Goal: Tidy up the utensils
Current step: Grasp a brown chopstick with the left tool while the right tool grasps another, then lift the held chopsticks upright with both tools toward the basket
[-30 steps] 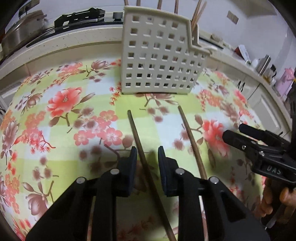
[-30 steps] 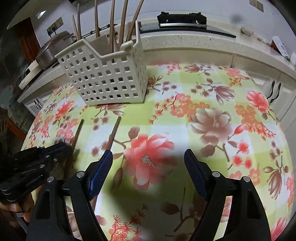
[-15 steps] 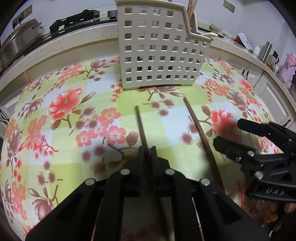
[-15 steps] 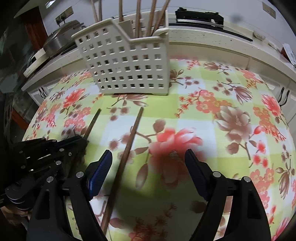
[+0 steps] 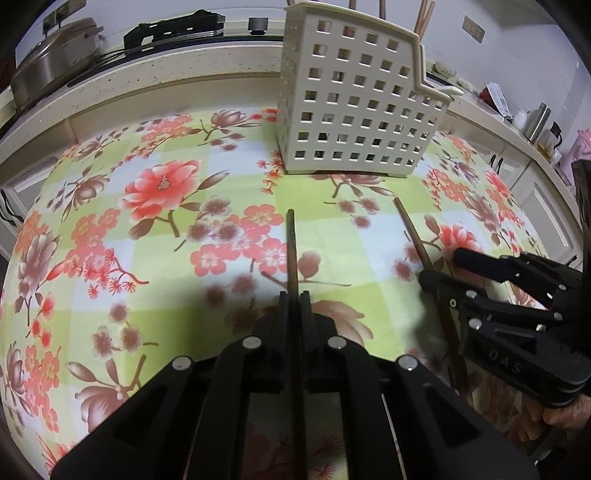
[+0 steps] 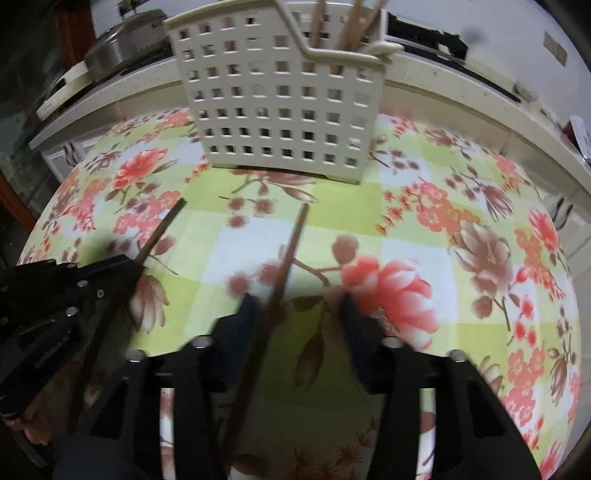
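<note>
The left claw (image 5: 294, 295) is clamping its two black fingers together on a dark brown chopstick (image 5: 291, 247), which is lying on the flowered cloth of the desk (image 5: 110, 229) and running straight ahead out of the fingertips toward the cream slotted utensil holder (image 5: 354, 110). The holder is standing upright on the desk well ahead of this claw, a little to its right, with several chopsticks (image 6: 347, 29) sticking up out of it.

The right claw (image 6: 295, 306) is closing, its fingers blurring in the right wrist view. A second chopstick (image 6: 291, 243) is lying between them, close against the left finger (image 6: 243, 314), while the right finger (image 6: 354, 317) is standing clear of it, so the pads are not yet pressing on both sides. This chopstick is also pointing ahead toward the holder, its far tip stopping short of the holder's base.

Seen from the left wrist, the right claw is sitting just to the right of the left one, and raised letters reading "DAS" or similar are showing on its black body (image 5: 506, 365); the first letter is hard to tell. Part of a hand (image 5: 561, 417) is gripping it below.
</note>
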A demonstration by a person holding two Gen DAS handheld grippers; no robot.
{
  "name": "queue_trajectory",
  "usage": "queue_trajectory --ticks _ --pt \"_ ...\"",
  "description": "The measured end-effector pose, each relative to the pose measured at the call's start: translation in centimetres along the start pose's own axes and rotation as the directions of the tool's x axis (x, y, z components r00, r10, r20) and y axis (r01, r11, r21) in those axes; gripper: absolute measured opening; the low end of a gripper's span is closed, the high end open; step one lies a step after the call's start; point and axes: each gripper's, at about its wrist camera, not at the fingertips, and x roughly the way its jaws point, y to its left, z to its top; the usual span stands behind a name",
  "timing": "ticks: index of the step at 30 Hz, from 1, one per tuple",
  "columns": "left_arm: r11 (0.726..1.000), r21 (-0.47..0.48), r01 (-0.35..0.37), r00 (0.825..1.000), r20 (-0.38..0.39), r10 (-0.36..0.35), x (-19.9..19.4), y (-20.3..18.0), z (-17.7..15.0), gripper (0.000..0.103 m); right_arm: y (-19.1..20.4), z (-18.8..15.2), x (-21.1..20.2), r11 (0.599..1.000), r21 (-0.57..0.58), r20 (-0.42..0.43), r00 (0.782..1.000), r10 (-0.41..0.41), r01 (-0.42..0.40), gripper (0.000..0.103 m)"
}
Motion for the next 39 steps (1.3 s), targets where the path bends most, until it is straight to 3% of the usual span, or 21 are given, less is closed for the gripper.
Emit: queue_trajectory --ticks 2,4,16,39 --pt "1.0 -0.006 0.002 1.0 0.003 -0.002 -0.1 0.3 0.0 0.006 0.5 0.0 0.0 1.0 -0.014 0.003 1.0 0.0 0.0 0.022" --pt "1.0 -0.012 0.006 1.0 0.006 -0.006 -0.2 0.5 0.1 0.006 0.9 0.0 -0.1 0.999 -0.029 0.007 1.0 0.015 -0.014 0.012" --pt "1.0 -0.023 0.014 1.0 0.027 -0.014 -1.1 1.0 0.4 0.006 0.0 0.1 -0.7 0.999 -0.004 0.019 0.998 0.054 -0.054 0.008" --pt "0.999 -0.034 0.024 0.988 0.155 -0.018 -7.1 0.6 1.6 0.006 -3.3 1.4 -9.3 0.991 0.045 0.169 0.979 0.117 -0.126 0.008"
